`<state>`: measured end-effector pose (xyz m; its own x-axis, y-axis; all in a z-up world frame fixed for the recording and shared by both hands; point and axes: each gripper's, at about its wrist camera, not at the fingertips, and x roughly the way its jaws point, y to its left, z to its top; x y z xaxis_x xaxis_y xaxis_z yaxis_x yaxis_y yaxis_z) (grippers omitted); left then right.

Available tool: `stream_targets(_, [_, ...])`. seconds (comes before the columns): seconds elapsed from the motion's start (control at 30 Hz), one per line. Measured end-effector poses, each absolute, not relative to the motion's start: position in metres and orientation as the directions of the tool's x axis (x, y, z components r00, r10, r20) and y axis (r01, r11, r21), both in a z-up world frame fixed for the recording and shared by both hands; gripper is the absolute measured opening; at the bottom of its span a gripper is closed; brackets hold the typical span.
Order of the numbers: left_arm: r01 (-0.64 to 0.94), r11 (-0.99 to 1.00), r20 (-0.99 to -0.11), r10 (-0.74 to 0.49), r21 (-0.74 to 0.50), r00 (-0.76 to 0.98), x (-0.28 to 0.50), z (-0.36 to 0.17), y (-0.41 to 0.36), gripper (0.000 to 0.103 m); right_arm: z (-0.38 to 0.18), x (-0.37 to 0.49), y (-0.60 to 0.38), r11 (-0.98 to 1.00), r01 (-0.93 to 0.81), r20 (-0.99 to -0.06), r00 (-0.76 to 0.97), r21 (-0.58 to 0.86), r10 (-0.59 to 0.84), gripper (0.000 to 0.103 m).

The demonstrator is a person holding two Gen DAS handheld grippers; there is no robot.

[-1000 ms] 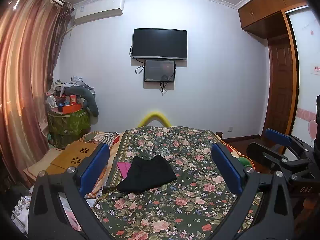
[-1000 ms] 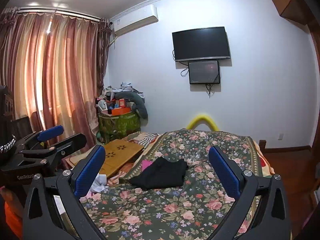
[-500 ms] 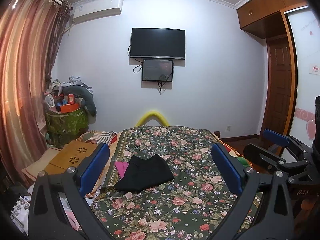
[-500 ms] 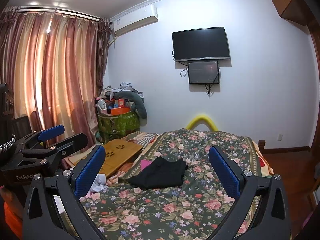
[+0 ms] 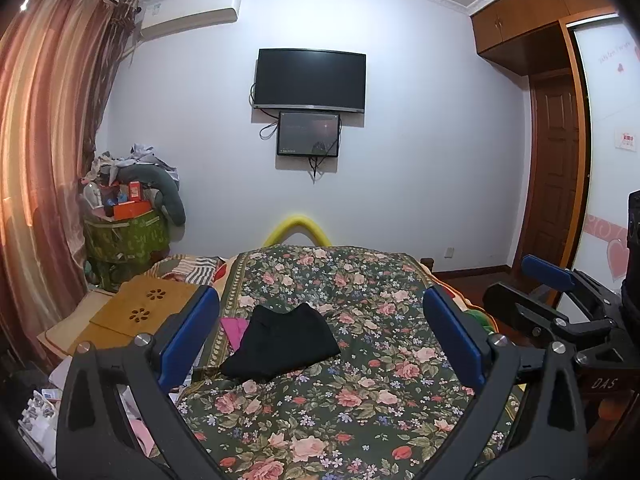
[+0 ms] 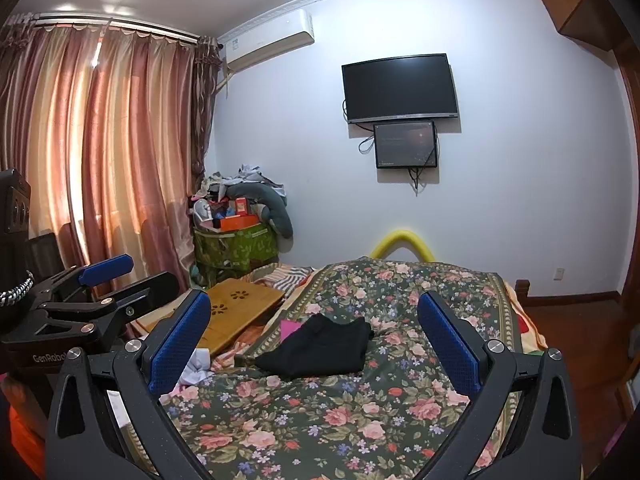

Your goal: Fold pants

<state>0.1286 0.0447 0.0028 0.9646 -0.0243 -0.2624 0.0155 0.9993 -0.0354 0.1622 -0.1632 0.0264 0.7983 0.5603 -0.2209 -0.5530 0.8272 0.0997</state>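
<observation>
Black pants (image 5: 282, 344) lie folded in a compact bundle on the floral bedspread (image 5: 360, 392), toward the bed's left side; the right wrist view has the pants (image 6: 320, 348) in the same spot. My left gripper (image 5: 320, 336) hangs open above the near part of the bed, well short of the pants, with nothing between its blue pads. My right gripper (image 6: 314, 344) is likewise open and empty, held back from the pants. Each gripper appears at the edge of the other's view.
A pink cloth (image 5: 234, 328) peeks out beside the pants. A wooden lap desk (image 5: 136, 312) lies left of the bed, with a cluttered green bin (image 5: 128, 236) behind it. Curtains (image 6: 100, 168) hang at left, a TV (image 5: 310, 80) on the far wall, a door (image 5: 556, 188) at right.
Both views have drifted slightly, so the pants sit a little lower and further left in the left wrist view. The pants themselves have not moved and both grippers stay open.
</observation>
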Motion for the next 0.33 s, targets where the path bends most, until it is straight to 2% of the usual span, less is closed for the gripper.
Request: stream_targets(0.33, [0.033, 0.998, -0.287, -0.047, -0.052, 0.957, 0.1375, -0.0034, 0.0465, 0.103, 0.0204, 0.1715, -0.1625, 0.83, -0.547, -0.242, 0.795, 0.111, 0.557, 0.103])
